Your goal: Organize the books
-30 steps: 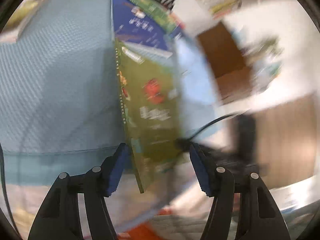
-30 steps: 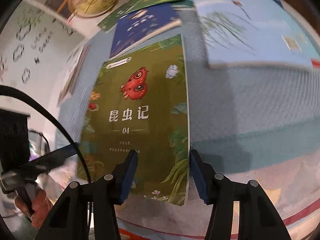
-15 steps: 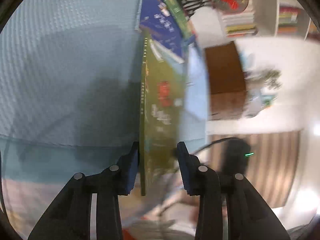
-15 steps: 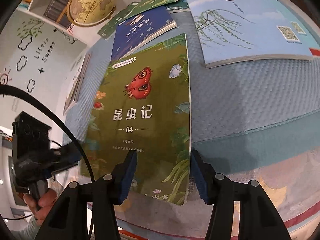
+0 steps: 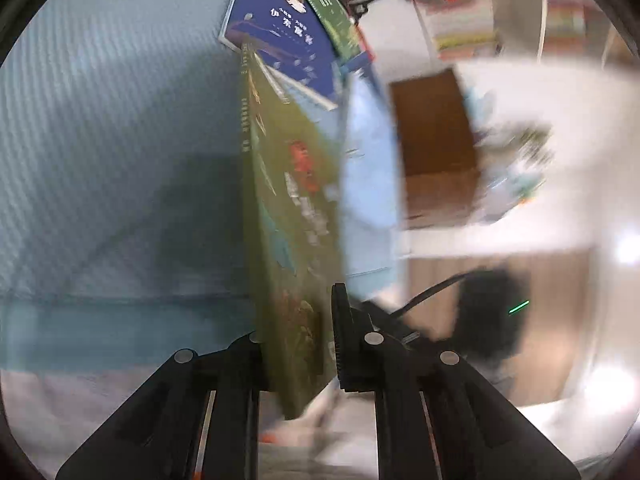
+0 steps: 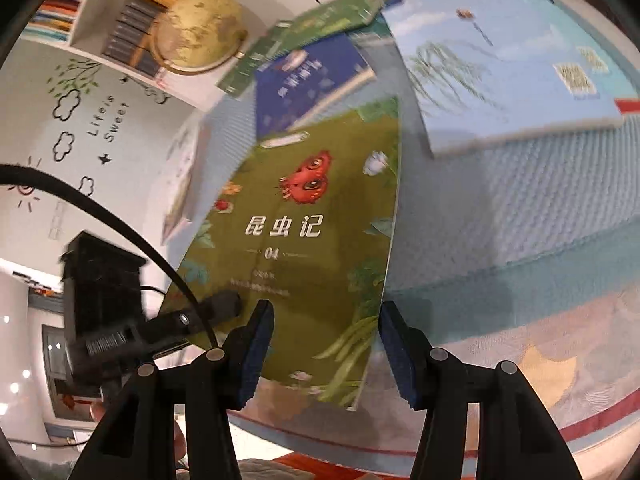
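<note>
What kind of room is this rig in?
Probably a child's bedroom or reading corner: a globe beside crowded bookshelves, cloud and star wall decals, and picture books such as the green insect book lying on a blue quilted cover.

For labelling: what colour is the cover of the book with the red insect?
Olive green cover, clearest in the right wrist view.

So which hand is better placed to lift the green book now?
Left. The left gripper is shut on the green book at its near corner, while the right gripper stands open above the cover, its pads gripping nothing.
</note>
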Available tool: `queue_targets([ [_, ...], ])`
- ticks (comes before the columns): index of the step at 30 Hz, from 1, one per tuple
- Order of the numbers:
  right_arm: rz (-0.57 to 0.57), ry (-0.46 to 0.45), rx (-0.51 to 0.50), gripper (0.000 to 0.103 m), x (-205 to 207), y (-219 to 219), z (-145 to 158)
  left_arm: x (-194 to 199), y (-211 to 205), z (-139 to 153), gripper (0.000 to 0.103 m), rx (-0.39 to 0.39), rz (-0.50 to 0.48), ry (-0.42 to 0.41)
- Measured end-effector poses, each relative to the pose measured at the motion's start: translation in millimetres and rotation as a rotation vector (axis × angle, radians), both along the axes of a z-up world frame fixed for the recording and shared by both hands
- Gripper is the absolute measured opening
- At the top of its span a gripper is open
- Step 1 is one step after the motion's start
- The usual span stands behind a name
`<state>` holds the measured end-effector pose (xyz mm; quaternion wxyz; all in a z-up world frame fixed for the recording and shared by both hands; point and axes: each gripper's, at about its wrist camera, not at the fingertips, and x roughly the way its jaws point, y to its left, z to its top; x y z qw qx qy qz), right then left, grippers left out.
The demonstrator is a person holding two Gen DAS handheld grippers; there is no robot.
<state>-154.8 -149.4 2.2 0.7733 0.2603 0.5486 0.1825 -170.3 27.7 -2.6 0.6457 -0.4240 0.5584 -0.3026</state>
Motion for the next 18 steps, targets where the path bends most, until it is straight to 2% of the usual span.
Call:
queue_targets([
  [1,-0.001,0.004,0.018,0.059,-1,-1,-1,2,4,-3,0.010,-0.068,0.022,0.035],
  [4,-0.033,0.050,0.119,0.061,-2,-10,-16,4,9,-12,0.010,-0.160,0.052,0.097],
  [8,-0.096,0.150,0.360,0.062,3,-21,-51,2,11,-24,0.010,-0.221,0.076,0.154],
  [10,-0.132,0.177,0.427,0.060,5,-22,-63,-3,16,-28,0.010,-0.226,0.078,0.173],
  [12,-0.144,0.159,0.461,0.039,6,-22,-64,-5,18,-26,0.010,-0.196,0.070,0.174],
  [14,-0.123,0.112,0.388,0.035,4,-18,-52,-5,17,-22,0.010,-0.144,0.058,0.156],
  [16,-0.089,0.075,0.298,0.031,4,-10,-39,-3,15,-15,0.010,-0.057,0.036,0.127],
  [18,-0.029,0.018,0.154,0.031,4,5,-20,-5,7,-4,0.010,0.092,-0.002,0.069],
])
